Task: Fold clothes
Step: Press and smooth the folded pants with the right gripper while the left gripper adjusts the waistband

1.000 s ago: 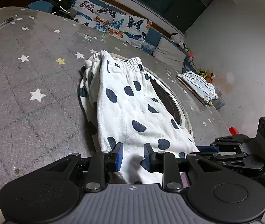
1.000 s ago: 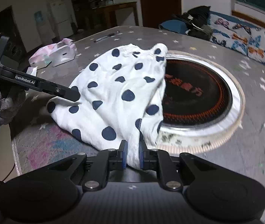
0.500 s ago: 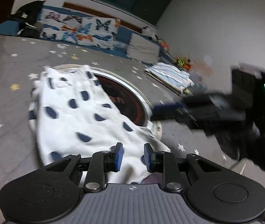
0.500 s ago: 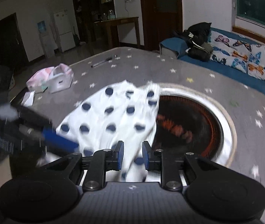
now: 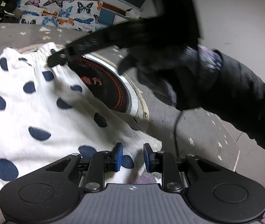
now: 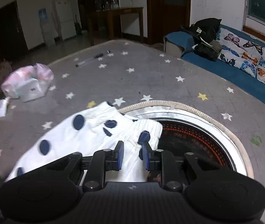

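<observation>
Reaching across the grey star-printed table cover (image 6: 151,71), my right gripper (image 6: 131,154) hovers with blue pads parted over the elastic waistband of the white navy-dotted shorts (image 5: 39,115), gripping nothing. My left gripper (image 5: 133,157) is likewise parted above the hem. The shorts partly drape the round black hotplate (image 5: 112,89); a pink tissue pack (image 6: 27,83) lies well apart.

garment (image 5: 44,115): soft white cloth | tablecloth (image 6: 151,74): matt quilted fabric
</observation>
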`<state>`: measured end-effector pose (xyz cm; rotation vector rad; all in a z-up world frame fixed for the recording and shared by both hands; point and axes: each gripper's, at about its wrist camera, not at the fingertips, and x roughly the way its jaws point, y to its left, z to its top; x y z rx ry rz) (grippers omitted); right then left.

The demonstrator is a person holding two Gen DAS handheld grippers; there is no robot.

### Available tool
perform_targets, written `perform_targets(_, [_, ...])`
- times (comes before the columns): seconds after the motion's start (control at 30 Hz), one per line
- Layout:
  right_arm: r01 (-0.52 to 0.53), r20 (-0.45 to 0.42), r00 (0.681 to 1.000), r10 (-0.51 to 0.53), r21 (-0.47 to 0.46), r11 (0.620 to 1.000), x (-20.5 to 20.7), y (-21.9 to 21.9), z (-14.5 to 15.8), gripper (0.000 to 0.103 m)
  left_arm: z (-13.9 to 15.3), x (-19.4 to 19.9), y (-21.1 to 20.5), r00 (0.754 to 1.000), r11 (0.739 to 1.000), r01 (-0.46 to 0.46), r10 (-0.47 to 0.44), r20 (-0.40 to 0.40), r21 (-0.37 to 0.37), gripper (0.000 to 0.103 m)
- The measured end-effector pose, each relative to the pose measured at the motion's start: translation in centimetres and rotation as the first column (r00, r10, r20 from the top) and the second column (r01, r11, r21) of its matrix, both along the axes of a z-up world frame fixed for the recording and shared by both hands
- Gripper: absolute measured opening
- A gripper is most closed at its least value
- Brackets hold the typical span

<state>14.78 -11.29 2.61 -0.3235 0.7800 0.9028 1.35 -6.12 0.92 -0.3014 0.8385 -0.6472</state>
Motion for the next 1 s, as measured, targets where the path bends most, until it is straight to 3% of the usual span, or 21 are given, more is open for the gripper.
perform_targets(0.23, [0.007,0.002,1.000,-0.007,0.004,1.000,1.2,1.3,-0.7,0.022,0.0,0.0,0.9,1.000,1.000,-0.006,0.006,-0.001,-0.021,0.025])
perform_targets(0.33, [0.005,0.017,1.000,-0.006,0.020,1.000,0.8,0.8,0.4,0.031,0.6,-0.1,2.4,0.998,0.998,-0.059,0.060,0.020,-0.021,0.026])
perform_targets(0.47, [0.002,0.027,1.000,-0.003,0.027,1.000,-0.2,0.0,1.3,0.036,1.5,-0.2,4.3,0.990,0.991,-0.130,0.131,0.049,-0.024,0.026])
perform_targets(0.67, [-0.003,0.003,1.000,0.003,0.025,1.000,-1.8,-0.8,0.5,0.037,2.6,-0.4,7.1,0.969,0.973,-0.230,0.232,0.088,-0.031,0.026])
perform_targets(1.0, [0.014,-0.019,1.000,-0.014,0.000,1.000,-3.9,-2.1,-0.9,0.041,2.3,-0.2,9.0,0.943,0.944,-0.328,0.329,0.060,-0.025,0.025])
